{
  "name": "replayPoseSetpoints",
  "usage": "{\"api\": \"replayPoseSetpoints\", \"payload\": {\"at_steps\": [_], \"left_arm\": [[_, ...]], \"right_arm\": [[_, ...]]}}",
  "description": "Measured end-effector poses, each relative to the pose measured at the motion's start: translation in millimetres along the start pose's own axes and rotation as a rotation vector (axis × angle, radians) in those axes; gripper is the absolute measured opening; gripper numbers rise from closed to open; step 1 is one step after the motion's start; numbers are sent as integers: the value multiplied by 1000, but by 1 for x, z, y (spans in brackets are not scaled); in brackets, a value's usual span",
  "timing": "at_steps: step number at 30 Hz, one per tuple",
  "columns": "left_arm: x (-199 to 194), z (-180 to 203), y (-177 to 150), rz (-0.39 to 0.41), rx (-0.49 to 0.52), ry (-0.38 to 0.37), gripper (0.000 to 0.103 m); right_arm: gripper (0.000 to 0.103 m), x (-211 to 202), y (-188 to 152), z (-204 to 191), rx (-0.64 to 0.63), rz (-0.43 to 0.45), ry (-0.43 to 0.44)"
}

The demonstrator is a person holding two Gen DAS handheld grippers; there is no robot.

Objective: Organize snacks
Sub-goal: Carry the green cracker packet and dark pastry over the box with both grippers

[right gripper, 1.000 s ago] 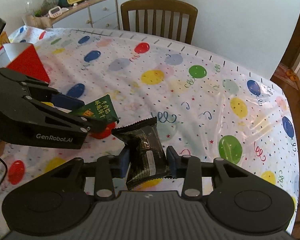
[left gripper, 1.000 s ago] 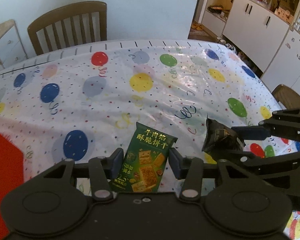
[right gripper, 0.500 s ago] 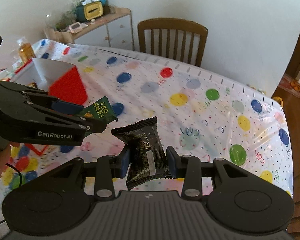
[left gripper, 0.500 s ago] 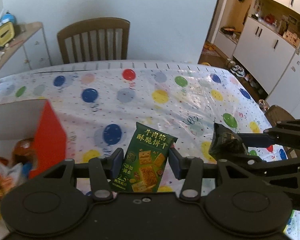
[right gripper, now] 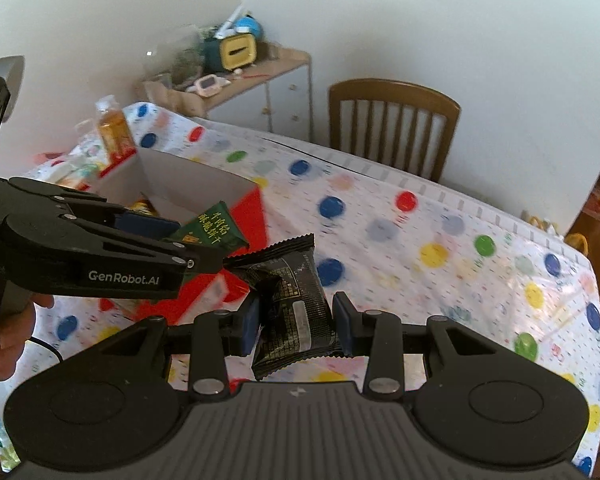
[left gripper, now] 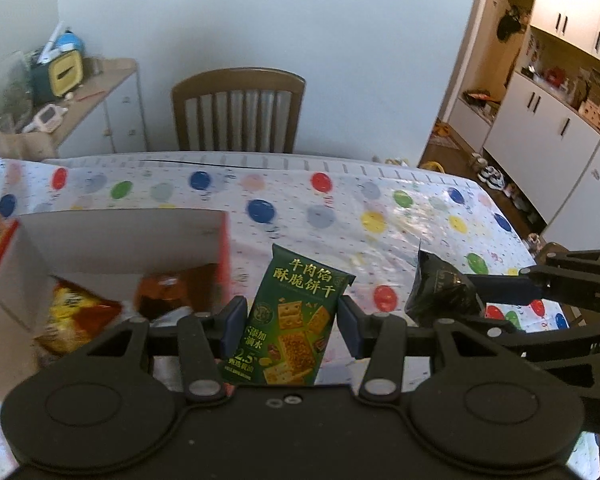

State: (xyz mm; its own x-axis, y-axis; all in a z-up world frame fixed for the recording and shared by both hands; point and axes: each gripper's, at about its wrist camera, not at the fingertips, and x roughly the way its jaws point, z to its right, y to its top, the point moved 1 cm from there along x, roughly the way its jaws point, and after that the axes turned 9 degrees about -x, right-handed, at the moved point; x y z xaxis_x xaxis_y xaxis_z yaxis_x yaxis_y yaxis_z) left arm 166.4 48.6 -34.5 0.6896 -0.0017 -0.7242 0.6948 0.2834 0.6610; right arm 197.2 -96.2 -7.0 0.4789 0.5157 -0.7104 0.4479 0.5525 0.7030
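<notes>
The left tool (left gripper: 292, 322) is closed on a green cracker packet (left gripper: 296, 316), its two blue-padded fingers (left gripper: 233, 324) pressing the packet's sides so that it stands upright between them, printed face toward the camera. The packet is held in the air above the desk (left gripper: 340, 200), which is covered by a white cloth dotted with coloured balloons. Just to the left of the packet, and below it, sits an open red box (left gripper: 224, 248) with pale inner walls; inside lie a yellow-orange snack bag (left gripper: 74, 312) and a brown-orange one (left gripper: 162, 294), both blurred.

The right tool (right gripper: 296, 324) grips a black snack packet (right gripper: 296, 304) in the same way — fingers tight against both long edges, the crimped top end pointing away and tilted a little to the left. This packet too hangs clear of the desk. In the right wrist view the left tool (right gripper: 204, 240) reaches in from the left, its green packet (right gripper: 214, 232) just beside the top corner of the black one; whether the two wrappers touch cannot be told. A hand (right gripper: 8, 332) holds that tool's handle at the left edge.

Beyond the red box (right gripper: 252, 216) stands a bottle of amber liquid (right gripper: 114, 128), out of focus. A wooden chair (right gripper: 392, 124) is drawn up at the far side of the desk, and a low cabinet (right gripper: 260, 84) against the wall carries a yellow-faced clock and clutter.
</notes>
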Motion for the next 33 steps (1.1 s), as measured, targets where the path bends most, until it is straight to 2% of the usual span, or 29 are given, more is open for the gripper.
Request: {"api": "replayPoseSetpoints", "payload": {"at_steps": [16,22,33], "left_arm": [[-38,-112,11,45,-58,82,47],[-31,-149,17,39,-69,121,47],[9,-205,20,-18,-91,194,47]], "right_arm": [[38,36,51,-89,-32,9,26],[38,62,67,-107,-21,-11,10],[38,134,98,-119,-13,-72,-35]]}}
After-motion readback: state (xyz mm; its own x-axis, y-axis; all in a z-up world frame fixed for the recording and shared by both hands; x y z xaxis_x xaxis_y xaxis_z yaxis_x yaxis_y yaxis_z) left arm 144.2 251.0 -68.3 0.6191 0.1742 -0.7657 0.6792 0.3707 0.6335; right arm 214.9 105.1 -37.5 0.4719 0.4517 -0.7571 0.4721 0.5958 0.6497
